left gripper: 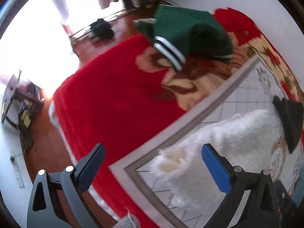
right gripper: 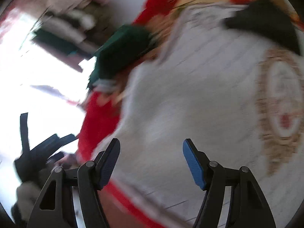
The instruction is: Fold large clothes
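A fluffy white garment (left gripper: 218,144) lies on a white quilted cover with a grey border (left gripper: 171,133), spread over a red flowered blanket (left gripper: 114,98). My left gripper (left gripper: 152,163) hangs open above the garment's near edge, nothing between its fingers. A folded green garment with striped cuffs (left gripper: 186,34) rests farther back on the blanket. In the right wrist view, which is heavily blurred, my right gripper (right gripper: 152,161) stands open over the white fabric (right gripper: 190,104), with nothing between its pads. The green garment (right gripper: 121,53) shows at upper left there.
A black cloth item (left gripper: 290,121) lies on the cover at the right, seen also as a black cloth (right gripper: 266,20) in the right wrist view. Wooden floor (left gripper: 47,142) with clutter runs along the bed's left side. Bright window light fills the left.
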The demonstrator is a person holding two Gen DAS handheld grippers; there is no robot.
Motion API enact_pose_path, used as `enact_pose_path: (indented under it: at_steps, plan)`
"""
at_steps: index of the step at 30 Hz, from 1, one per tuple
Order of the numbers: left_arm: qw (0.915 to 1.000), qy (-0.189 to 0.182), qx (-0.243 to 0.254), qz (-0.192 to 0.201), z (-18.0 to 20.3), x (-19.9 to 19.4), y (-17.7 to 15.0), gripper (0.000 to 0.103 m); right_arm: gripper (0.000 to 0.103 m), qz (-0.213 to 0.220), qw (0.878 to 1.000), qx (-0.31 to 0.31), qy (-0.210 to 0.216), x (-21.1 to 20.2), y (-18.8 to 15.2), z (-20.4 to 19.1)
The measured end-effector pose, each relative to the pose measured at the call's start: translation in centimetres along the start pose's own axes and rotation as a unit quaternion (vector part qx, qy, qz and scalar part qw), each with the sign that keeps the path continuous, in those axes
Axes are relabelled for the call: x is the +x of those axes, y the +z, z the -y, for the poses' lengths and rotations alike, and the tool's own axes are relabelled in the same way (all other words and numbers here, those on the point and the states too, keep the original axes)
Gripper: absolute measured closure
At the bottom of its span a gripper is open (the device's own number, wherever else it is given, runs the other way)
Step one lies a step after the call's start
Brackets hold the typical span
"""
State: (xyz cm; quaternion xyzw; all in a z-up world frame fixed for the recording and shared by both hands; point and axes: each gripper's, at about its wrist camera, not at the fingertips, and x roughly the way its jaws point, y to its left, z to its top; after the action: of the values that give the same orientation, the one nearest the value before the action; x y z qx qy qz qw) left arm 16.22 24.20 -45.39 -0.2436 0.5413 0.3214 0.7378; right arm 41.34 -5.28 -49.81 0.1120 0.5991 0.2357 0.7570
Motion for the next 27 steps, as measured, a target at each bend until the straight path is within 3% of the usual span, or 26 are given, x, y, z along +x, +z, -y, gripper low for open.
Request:
enact_pose_path:
  at_steps: [1, 3, 4, 7, 8, 13, 15, 17, 22, 27]
  plan:
    - [1.0000, -0.003, 0.006, -0.006, 0.8, 0.8, -0.1, 0.000, 0.034, -0.009, 1.000, 0.019, -0.016, 1.1, 1.0, 1.3]
    - [0.9997, -0.007, 0.017, -0.018, 2.1, 2.3, -0.4, 0.000, 0.054, -0.027, 0.998, 0.042, -0.028, 2.9, 2.7, 2.6]
    - [0.9995, -0.003, 0.022, -0.023, 2.5, 3.0, -0.7, 0.000, 0.058, -0.040, 0.998, 0.041, -0.024, 4.3, 3.3, 3.2]
    - [0.9988, 0.008, 0.028, -0.039, 3.3, 4.9, -1.7, 0.000, 0.058, -0.155, 0.986, -0.011, -0.062, 10.5, 3.3, 3.1]
    - [0.9987, 0.008, 0.025, -0.044, 3.2, 5.2, -1.9, 0.000, 0.057, -0.170, 0.983, -0.020, -0.071, 12.1, 3.6, 2.8]
    - [0.9977, 0.033, 0.010, -0.058, 1.3, 4.5, -5.5, 0.000, 0.053, -0.151, 0.985, -0.050, -0.071, 9.4, 4.6, 0.6]
    - [0.9959, 0.046, 0.002, -0.077, 0.4, 5.0, -7.8, 0.000, 0.053, -0.137, 0.987, -0.072, -0.040, 7.8, 3.6, -0.2]
    - [0.9924, 0.051, -0.011, -0.111, -0.5, 6.5, -10.0, 0.000, 0.053, -0.144, 0.982, -0.121, -0.004, 6.6, 1.7, -2.1]
    - [0.9859, 0.042, -0.057, -0.151, -2.2, 10.4, -13.1, 0.000, 0.053, -0.200, 0.943, -0.266, 0.003, 8.8, -4.5, -6.2]
    - [0.9823, -0.006, -0.090, -0.164, -2.8, 12.5, -14.1, 0.000, 0.044, -0.192, 0.911, -0.364, -0.028, 10.8, -7.1, -8.5]
